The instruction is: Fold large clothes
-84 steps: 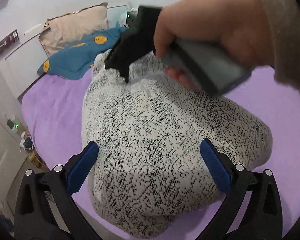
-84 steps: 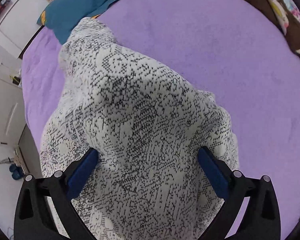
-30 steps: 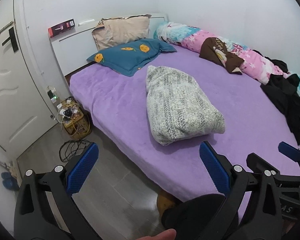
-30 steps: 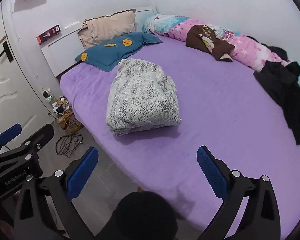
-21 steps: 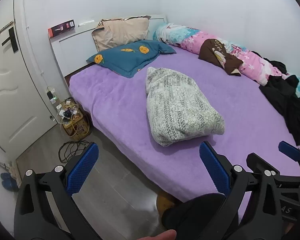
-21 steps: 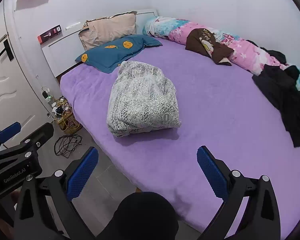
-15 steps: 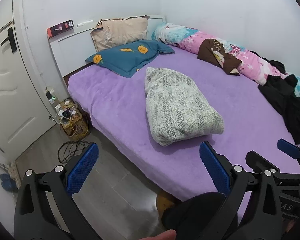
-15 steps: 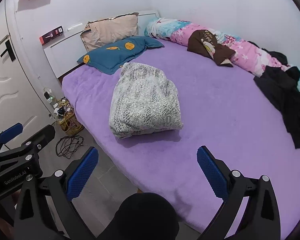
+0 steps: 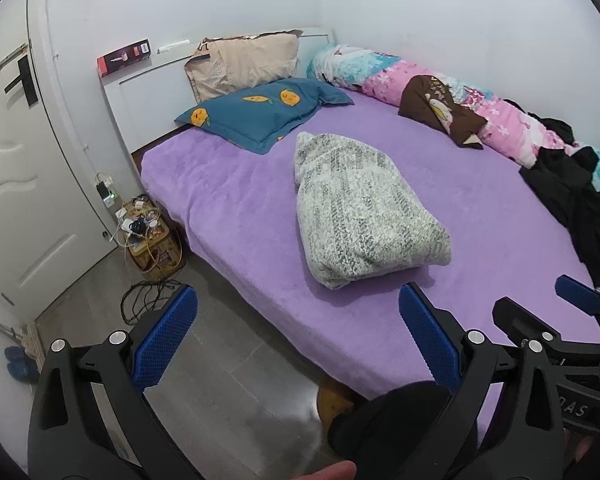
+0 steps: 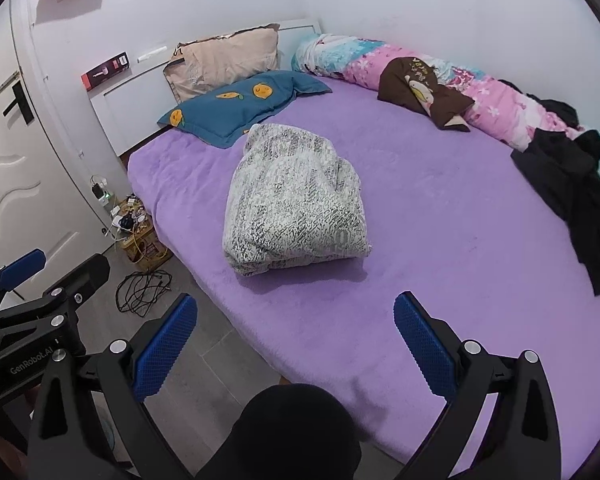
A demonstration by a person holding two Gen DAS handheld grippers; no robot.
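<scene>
Folded garment on the bed

While both sets of jaws gape wide and empty, the left gripper [image 9: 296,336] and right gripper [image 10: 296,332] hang off the bed [image 10: 440,216]; the garment [image 10: 292,204] lies bundled mid-bed, pillow [image 10: 240,104] beyond.

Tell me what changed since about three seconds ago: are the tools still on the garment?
No. Both tools have pulled well back from the bed: the left tool and right tool now hang open and empty over the bed's near edge. The speckled white garment lies let go, folded into a bundle on the purple bedspread. For the last second, nothing visibly shifted.
</scene>
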